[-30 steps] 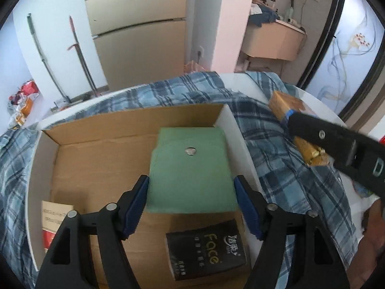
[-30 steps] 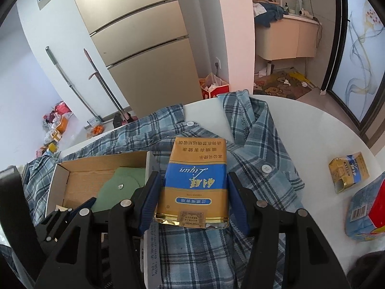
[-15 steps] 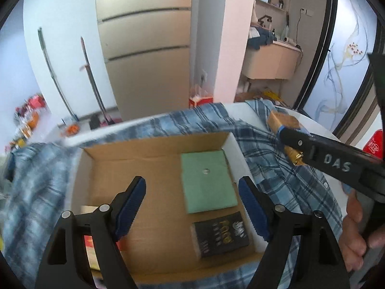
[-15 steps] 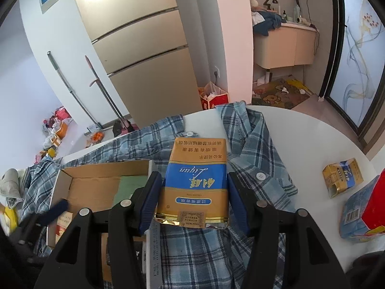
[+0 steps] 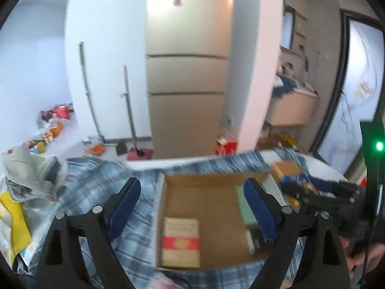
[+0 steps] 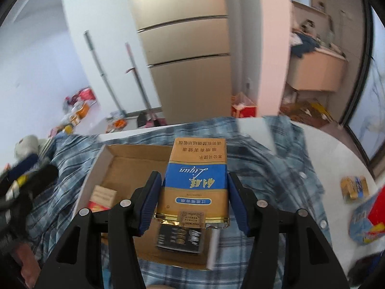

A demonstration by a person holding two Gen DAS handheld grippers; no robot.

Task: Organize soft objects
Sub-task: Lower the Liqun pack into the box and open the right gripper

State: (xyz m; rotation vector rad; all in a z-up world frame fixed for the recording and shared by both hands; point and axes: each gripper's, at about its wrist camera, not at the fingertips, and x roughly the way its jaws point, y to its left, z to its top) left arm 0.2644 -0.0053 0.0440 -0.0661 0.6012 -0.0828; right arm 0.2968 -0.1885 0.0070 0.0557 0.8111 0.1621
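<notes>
Both grippers up: right gripper [image 6: 192, 202] clamps the gold-and-blue pack [image 6: 196, 183] between its jaws, above the cardboard box [image 6: 125, 166]. Left gripper [image 5: 192, 204] gapes wide, holding nothing.

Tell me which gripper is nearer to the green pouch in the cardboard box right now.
Left, probably. The open left gripper hangs above the cardboard box, its right finger overlapping the green pouch. The right gripper, clamping the gold-and-blue pack, holds it over the box's right side.

"Liqun", inverted, on gold-blue packet [image 6: 196, 183]
</notes>
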